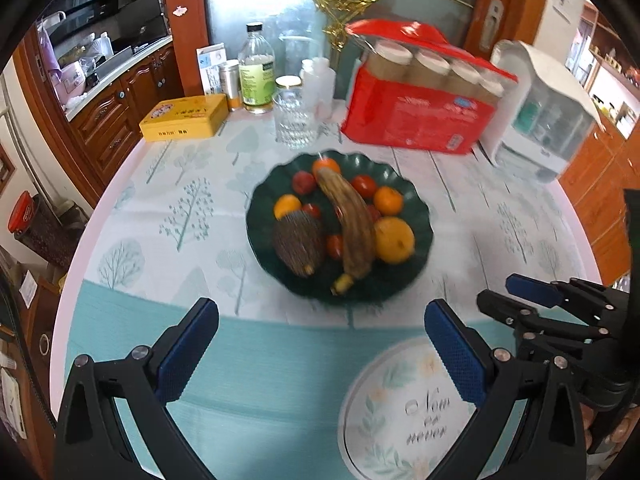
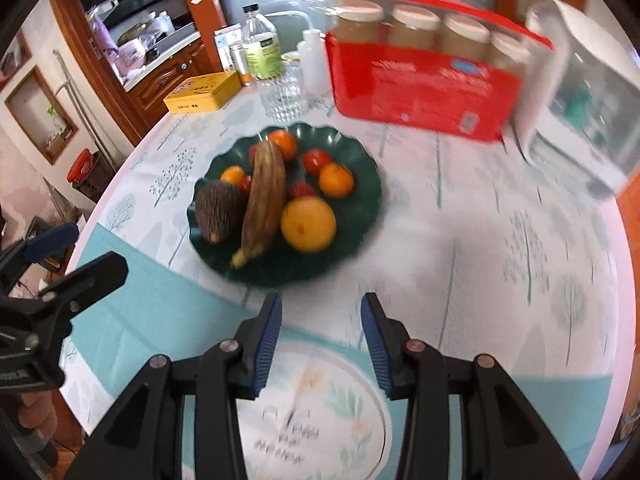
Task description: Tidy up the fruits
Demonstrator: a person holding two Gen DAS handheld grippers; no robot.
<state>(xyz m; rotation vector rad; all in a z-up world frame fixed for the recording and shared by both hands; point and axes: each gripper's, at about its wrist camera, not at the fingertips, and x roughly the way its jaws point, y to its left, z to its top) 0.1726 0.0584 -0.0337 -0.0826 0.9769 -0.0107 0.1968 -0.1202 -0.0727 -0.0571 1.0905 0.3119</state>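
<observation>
A dark green scalloped plate (image 1: 416, 216) (image 2: 364, 200) sits mid-table, loaded with fruit. On it lie a brown overripe banana (image 1: 352, 224) (image 2: 266, 192), a large orange (image 1: 394, 239) (image 2: 308, 223), a brown scaly fruit (image 1: 298, 242) (image 2: 218, 210), small oranges and red tomatoes. My left gripper (image 1: 320, 334) hovers open and empty over the near side of the table, short of the plate. My right gripper (image 2: 320, 324) is also short of the plate, its jaws partly apart with nothing between them. Each gripper shows at the edge of the other's view.
Behind the plate stand a clear glass (image 1: 294, 120), a green-labelled bottle (image 1: 256, 76), a yellow tin (image 1: 184, 118), a red pack of jars (image 1: 424, 104) and a white appliance (image 1: 548, 116). A round floral print (image 1: 404, 412) marks the cloth near me.
</observation>
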